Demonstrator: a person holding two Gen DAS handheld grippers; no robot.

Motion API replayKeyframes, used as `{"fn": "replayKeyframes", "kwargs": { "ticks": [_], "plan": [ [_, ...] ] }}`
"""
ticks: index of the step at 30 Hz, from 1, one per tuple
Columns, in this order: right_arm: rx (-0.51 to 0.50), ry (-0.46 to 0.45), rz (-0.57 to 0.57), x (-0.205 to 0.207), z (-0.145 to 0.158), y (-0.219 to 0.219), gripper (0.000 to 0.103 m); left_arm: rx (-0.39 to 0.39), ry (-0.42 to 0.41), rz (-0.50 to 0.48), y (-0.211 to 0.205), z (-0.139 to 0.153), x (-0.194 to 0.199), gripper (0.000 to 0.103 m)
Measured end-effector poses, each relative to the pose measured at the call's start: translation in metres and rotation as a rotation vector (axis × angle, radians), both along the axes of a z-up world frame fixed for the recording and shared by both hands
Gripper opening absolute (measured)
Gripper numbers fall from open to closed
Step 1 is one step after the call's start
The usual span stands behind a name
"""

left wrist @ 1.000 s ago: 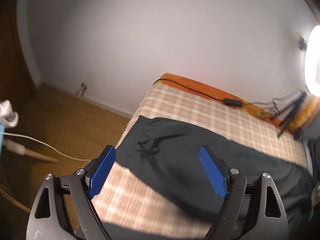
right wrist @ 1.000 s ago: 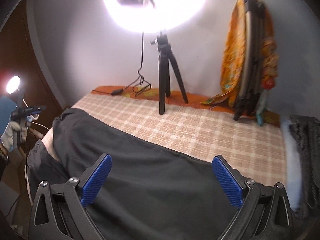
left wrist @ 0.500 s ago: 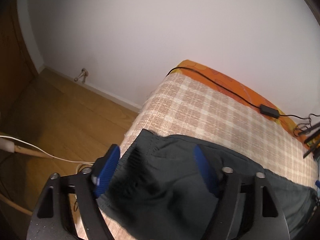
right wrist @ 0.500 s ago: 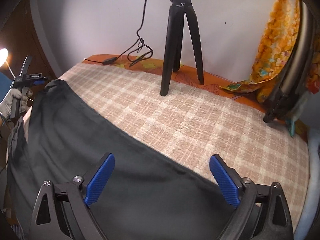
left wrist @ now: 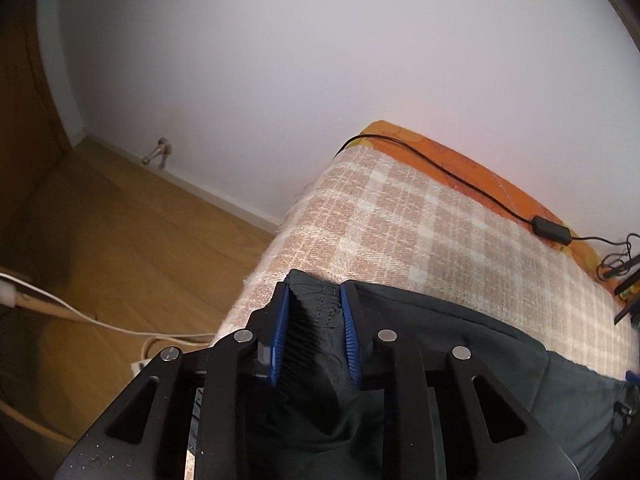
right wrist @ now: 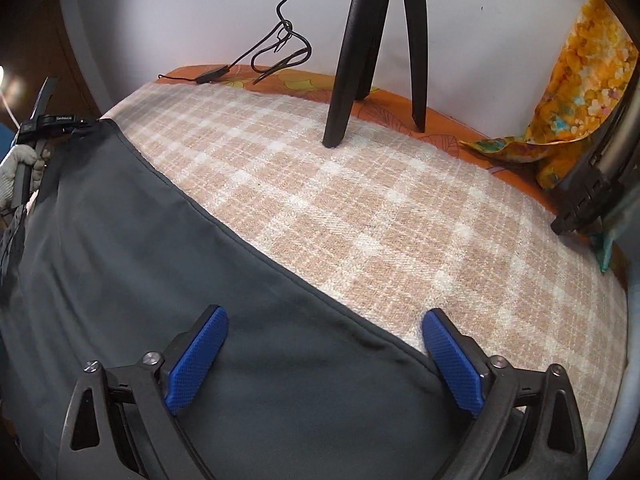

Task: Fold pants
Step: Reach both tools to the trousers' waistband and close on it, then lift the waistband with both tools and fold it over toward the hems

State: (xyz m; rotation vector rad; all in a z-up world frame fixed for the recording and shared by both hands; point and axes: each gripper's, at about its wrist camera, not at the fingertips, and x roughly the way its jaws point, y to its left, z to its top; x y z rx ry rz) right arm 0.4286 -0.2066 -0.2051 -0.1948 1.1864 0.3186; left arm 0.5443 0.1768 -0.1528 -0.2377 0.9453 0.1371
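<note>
Dark grey pants [right wrist: 132, 264] lie stretched along a bed with a beige checked blanket [right wrist: 380, 216]. My left gripper [left wrist: 314, 300] is shut on the gathered waistband of the pants [left wrist: 316, 320] at the bed's left corner. It also shows far left in the right wrist view [right wrist: 60, 124], held by a gloved hand. My right gripper [right wrist: 324, 320] is open, low over the far edge of a pant leg, with the left fingertip [right wrist: 200, 344] over the cloth and the right one over the blanket.
A black tripod [right wrist: 360, 48] stands on the bed by the wall, with a black cable and inline switch [left wrist: 550, 230] along the orange sheet. Orange patterned cloth [right wrist: 560, 92] hangs at right. Wooden floor with white cables [left wrist: 92, 320] lies left of the bed.
My left gripper moved down onto the waistband and closed on it. My right gripper dropped lower and nearer to the pant leg and stayed open.
</note>
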Motion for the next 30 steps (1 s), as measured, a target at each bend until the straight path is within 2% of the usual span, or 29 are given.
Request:
{"fn": "replayKeyframes", "kwargs": {
  "ticks": [2, 3, 5, 6, 7, 11, 17, 24, 30],
  "plan": [
    [0.018, -0.008, 0.022, -0.006, 0.003, 0.005, 0.071, -0.005, -0.024, -0.011, 0.000, 0.001, -0.003, 0.022],
    [0.015, -0.013, 0.032, -0.009, 0.005, 0.008, 0.063, -0.015, -0.036, -0.011, 0.000, 0.002, -0.005, 0.022],
    [0.011, -0.017, 0.052, -0.014, 0.009, 0.014, 0.025, -0.029, -0.053, -0.009, 0.001, 0.005, -0.009, 0.022],
    [0.002, -0.018, 0.053, -0.015, 0.011, 0.017, 0.017, -0.030, -0.059, -0.007, 0.001, 0.007, -0.010, 0.021],
    [-0.008, -0.017, 0.049, -0.016, 0.013, 0.019, 0.005, -0.031, -0.064, -0.006, 0.002, 0.010, -0.011, 0.021],
    [-0.025, -0.055, 0.049, -0.021, 0.027, 0.024, 0.000, -0.040, -0.104, -0.005, 0.005, 0.026, -0.021, 0.021],
    [0.006, -0.120, 0.049, -0.039, 0.073, 0.021, 0.000, -0.068, -0.147, 0.007, 0.013, 0.053, -0.043, 0.021],
    [0.070, -0.155, 0.083, -0.080, 0.135, 0.018, 0.000, -0.074, -0.205, -0.014, 0.017, 0.088, -0.086, 0.021],
    [0.111, -0.177, 0.126, -0.129, 0.174, 0.015, 0.000, -0.079, -0.264, -0.014, 0.032, 0.118, -0.138, 0.021]
  ]
}}
